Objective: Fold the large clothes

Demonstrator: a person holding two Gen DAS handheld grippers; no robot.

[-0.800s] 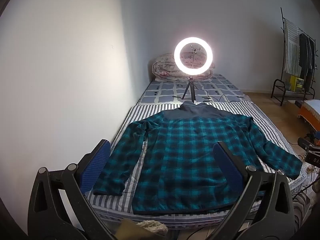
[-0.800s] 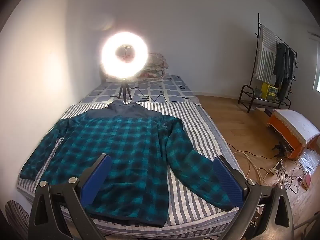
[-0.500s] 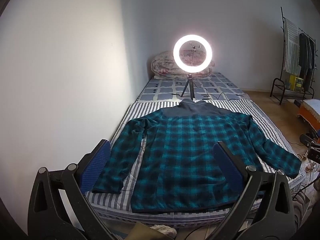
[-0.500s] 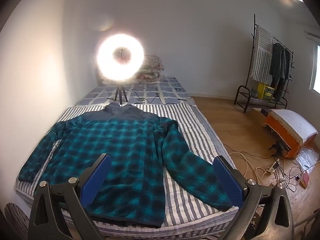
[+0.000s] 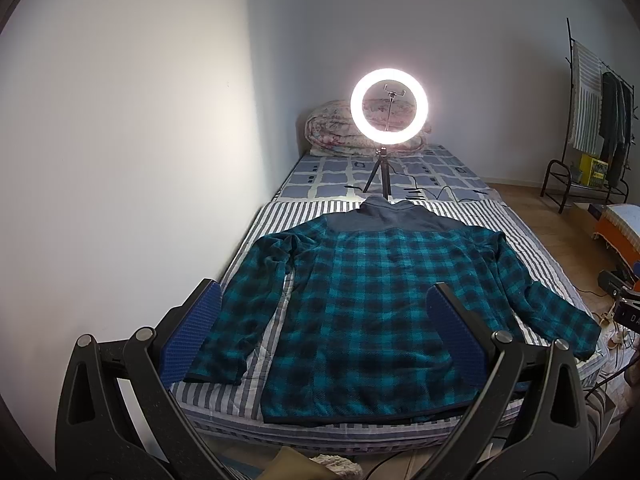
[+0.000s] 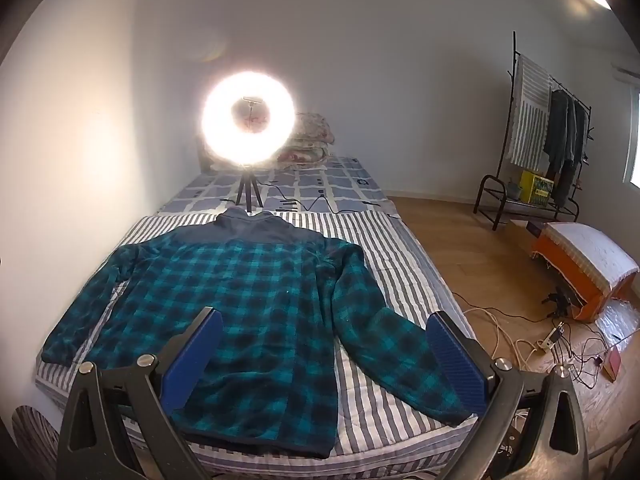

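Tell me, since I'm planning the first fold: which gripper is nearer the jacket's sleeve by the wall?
Left. The left gripper hangs open with that sleeve beside its wall-side finger; the right gripper, also open, faces the floor-side sleeve.

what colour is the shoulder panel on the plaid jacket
Dark grey-blue shoulder panel, clearest in the left wrist view.

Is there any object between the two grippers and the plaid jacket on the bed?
Nothing visible is in the way. The plaid jacket lies flat on the striped sheet, and both the left gripper and right gripper are open above its near edge. The ring light stands beyond the collar.
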